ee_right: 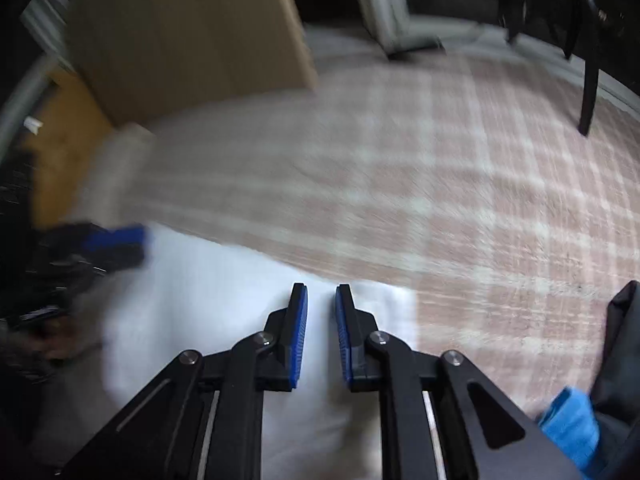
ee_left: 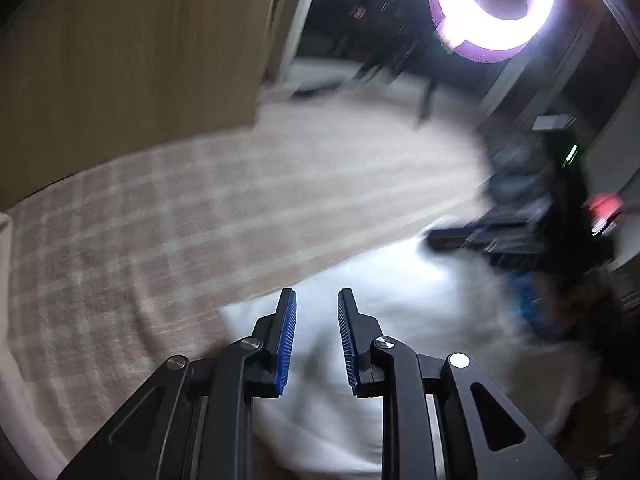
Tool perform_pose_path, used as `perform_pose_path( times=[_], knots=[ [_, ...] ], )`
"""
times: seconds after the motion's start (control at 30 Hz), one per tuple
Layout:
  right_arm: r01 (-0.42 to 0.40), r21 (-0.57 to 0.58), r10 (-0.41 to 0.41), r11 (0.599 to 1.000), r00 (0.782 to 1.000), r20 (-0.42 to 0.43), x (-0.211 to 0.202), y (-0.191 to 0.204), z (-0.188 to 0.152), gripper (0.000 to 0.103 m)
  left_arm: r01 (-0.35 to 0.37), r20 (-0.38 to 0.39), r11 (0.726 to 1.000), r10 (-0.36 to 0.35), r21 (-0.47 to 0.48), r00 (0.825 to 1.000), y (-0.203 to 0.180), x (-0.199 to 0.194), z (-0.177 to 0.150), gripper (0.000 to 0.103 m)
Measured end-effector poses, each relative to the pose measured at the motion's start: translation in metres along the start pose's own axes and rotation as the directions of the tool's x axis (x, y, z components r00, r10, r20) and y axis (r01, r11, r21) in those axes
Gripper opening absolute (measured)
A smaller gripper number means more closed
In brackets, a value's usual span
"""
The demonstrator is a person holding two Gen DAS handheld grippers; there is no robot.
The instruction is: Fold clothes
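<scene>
A pink checked rug (ee_left: 168, 216) covers the floor, with a wooden board (ee_left: 132, 60) standing behind it and a bright ring light (ee_left: 494, 4) up high. From your left side, the white cloth (ee_left: 392, 304) lies on the rug, right under your left gripper (ee_left: 317, 340). Its blue fingers (ee_left: 287, 344) are apart and hold nothing. Your right gripper (ee_left: 500, 236) is a dark blur at the cloth's far edge.

From your right side, the same rug (ee_right: 460, 184) and board (ee_right: 188, 36) show — all blurry. The cloth (ee_right: 208, 300) lies below your right gripper (ee_right: 321, 336). Its fingers (ee_right: 301, 340) are apart too, with nothing between them.
</scene>
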State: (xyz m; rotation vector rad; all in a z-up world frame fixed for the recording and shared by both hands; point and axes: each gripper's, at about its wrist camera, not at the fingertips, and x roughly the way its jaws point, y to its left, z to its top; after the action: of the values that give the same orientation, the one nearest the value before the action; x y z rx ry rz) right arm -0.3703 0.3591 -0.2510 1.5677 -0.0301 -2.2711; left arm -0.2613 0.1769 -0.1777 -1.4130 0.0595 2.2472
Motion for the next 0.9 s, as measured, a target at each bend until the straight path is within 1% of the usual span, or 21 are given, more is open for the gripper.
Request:
perform_pose_path(
  times=[0.03, 0.07, 0.1, 0.13, 0.2, 0.23, 0.3, 0.37, 0.4, 0.43, 0.47, 0.5, 0.53, 0.57, 0.63, 0.7, 0.73, 0.77, 0.8, 0.83, 0.9],
  knots=[
    [0.009, 0.039, -0.010, 0.999, 1.000, 0.017, 0.000, -0.009, 0.001, 0.002, -0.022, -0.021, 1.000, 0.022, -0.014, 1.000, 0.005, 0.007, -0.005, 0.020],
    [-0.012, 0.093, 0.010, 0.996, 1.000, 0.022, -0.007, -0.017, 0.002, 0.002, -0.023, -0.012, 0.999, 0.023, -0.038, 1.000, 0.010, 0.002, -0.007, 0.020],
    [-0.011, 0.134, 0.007, 0.991, 1.000, 0.031, -0.018, -0.022, 0.000, 0.007, -0.026, -0.002, 0.997, 0.026, -0.067, 1.000, 0.015, -0.005, -0.010, 0.019],
    [0.017, 0.140, -0.024, 0.990, 0.999, 0.049, -0.032, -0.022, -0.004, 0.011, -0.030, 0.010, 0.993, 0.031, -0.110, 0.999, 0.023, -0.019, -0.014, 0.016],
    [0.020, 0.070, -0.028, 0.997, 0.994, 0.105, -0.062, -0.007, -0.017, 0.012, 0.016, 0.053, 0.986, -0.008, -0.165, 0.999, 0.029, -0.049, -0.020, 0.016],
    [0.009, 0.029, -0.013, 1.000, 0.991, 0.135, -0.076, 0.003, -0.024, 0.011, 0.042, 0.086, 0.984, -0.027, -0.172, 0.996, 0.026, -0.066, -0.024, 0.017],
    [-0.006, -0.050, 0.014, 0.999, 0.987, 0.159, -0.092, 0.026, -0.038, 0.011, 0.095, 0.117, 0.984, -0.078, -0.149, 0.990, 0.008, -0.080, -0.032, 0.022],
    [0.000, -0.132, 0.018, 0.991, 0.990, 0.138, -0.094, 0.049, -0.056, 0.012, 0.149, 0.140, 0.980, -0.131, -0.128, 0.981, -0.010, -0.092, -0.039, 0.029],
    [0.018, -0.164, 0.002, 0.986, 0.993, 0.121, -0.096, 0.054, -0.068, 0.012, 0.176, 0.123, 0.977, -0.161, -0.123, 0.979, -0.019, -0.085, -0.045, 0.032],
    [0.033, -0.194, -0.014, 0.981, 0.995, 0.098, -0.094, 0.059, -0.082, 0.012, 0.159, 0.081, 0.982, -0.150, -0.106, 0.985, -0.028, -0.068, -0.053, 0.034],
    [0.035, -0.215, -0.023, 0.976, 0.998, 0.058, -0.082, 0.062, -0.093, 0.014, 0.102, 0.029, 0.990, -0.100, -0.096, 0.995, -0.032, -0.049, -0.064, 0.031],
    [0.017, -0.236, -0.016, 0.972, 1.000, 0.009, -0.067, 0.061, -0.099, 0.017, 0.057, -0.012, 0.995, -0.058, -0.087, 0.998, -0.034, -0.033, -0.074, 0.031],
    [0.003, -0.252, -0.013, 0.968, 0.999, -0.036, -0.054, 0.060, -0.106, 0.018, 0.052, -0.013, 0.994, -0.054, -0.091, 0.998, -0.031, -0.028, -0.082, 0.030],
    [-0.006, -0.257, -0.010, 0.966, 0.998, -0.064, -0.052, 0.057, -0.111, 0.018, 0.049, -0.011, 0.993, -0.050, -0.103, 0.999, -0.028, -0.027, -0.090, 0.031],
    [-0.048, -0.263, 0.027, 0.964, 0.996, -0.082, -0.072, 0.052, -0.113, 0.018, 0.046, 0.009, 0.981, -0.045, -0.186, 0.999, -0.016, -0.053, -0.095, 0.030],
    [-0.076, -0.228, 0.065, 0.971, 0.996, -0.057, -0.101, 0.034, -0.109, 0.020, 0.044, 0.029, 0.962, -0.038, -0.268, 0.999, -0.005, -0.079, -0.101, 0.032],
    [-0.052, -0.200, 0.052, 0.978, 0.999, -0.009, -0.119, 0.020, -0.106, 0.034, 0.044, 0.038, 0.950, -0.034, -0.309, 0.999, 0.001, -0.092, -0.103, 0.038],
    [-0.025, -0.168, 0.033, 0.986, 0.999, 0.041, -0.136, 0.005, -0.101, 0.047, 0.045, 0.048, 0.936, -0.030, -0.348, 0.998, 0.007, -0.104, -0.106, 0.053],
    [0.008, -0.122, 0.004, 0.993, 0.996, 0.094, -0.150, -0.014, -0.096, 0.072, 0.051, 0.060, 0.922, -0.031, -0.384, 0.998, 0.013, -0.112, -0.108, 0.061],
    [0.028, -0.075, -0.017, 0.997, 0.991, 0.134, -0.160, -0.032, -0.091, 0.077, 0.056, 0.071, 0.907, -0.029, -0.416, 0.997, 0.018, -0.119, -0.110, 0.070],
    [-0.006, -0.032, 0.010, 0.999, 0.994, 0.112, -0.154, -0.049, -0.084, 0.077, 0.058, 0.087, 0.892, -0.022, -0.448, 0.996, 0.016, -0.119, -0.112, 0.070]
  ],
)
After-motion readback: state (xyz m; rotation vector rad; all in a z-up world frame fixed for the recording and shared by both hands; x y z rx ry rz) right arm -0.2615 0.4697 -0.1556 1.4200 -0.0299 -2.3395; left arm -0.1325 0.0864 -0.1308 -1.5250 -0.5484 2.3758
